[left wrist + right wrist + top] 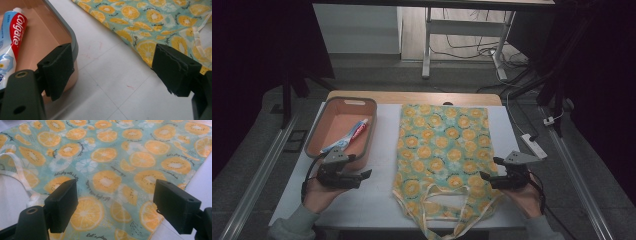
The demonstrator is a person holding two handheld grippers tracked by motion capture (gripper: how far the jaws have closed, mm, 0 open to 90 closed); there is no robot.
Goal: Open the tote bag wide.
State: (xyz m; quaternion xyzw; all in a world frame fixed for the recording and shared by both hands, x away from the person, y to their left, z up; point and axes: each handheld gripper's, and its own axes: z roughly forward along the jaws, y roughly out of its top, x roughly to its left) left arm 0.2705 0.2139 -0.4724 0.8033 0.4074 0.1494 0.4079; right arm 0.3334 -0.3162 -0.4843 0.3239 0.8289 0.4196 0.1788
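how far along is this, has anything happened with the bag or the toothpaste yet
Nothing looks done yet. The toothpaste tube lies in the pink tray, and the fruit-print bag lies flat on the table. The left gripper and the right gripper are open and empty, either side of the bag's handle end. Any grasping or moving still appears ahead.

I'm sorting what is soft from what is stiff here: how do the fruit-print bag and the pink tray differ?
The fruit-print bag lies flat and limp on the table's middle, handles toward the person; the pink tray stands at the left with raised grey-rimmed walls. The bag is teal with orange slices all over; the tray is plain. The tray holds a toothpaste tube; nothing lies on the bag. Both rest on the white table, and no gripper holds either.
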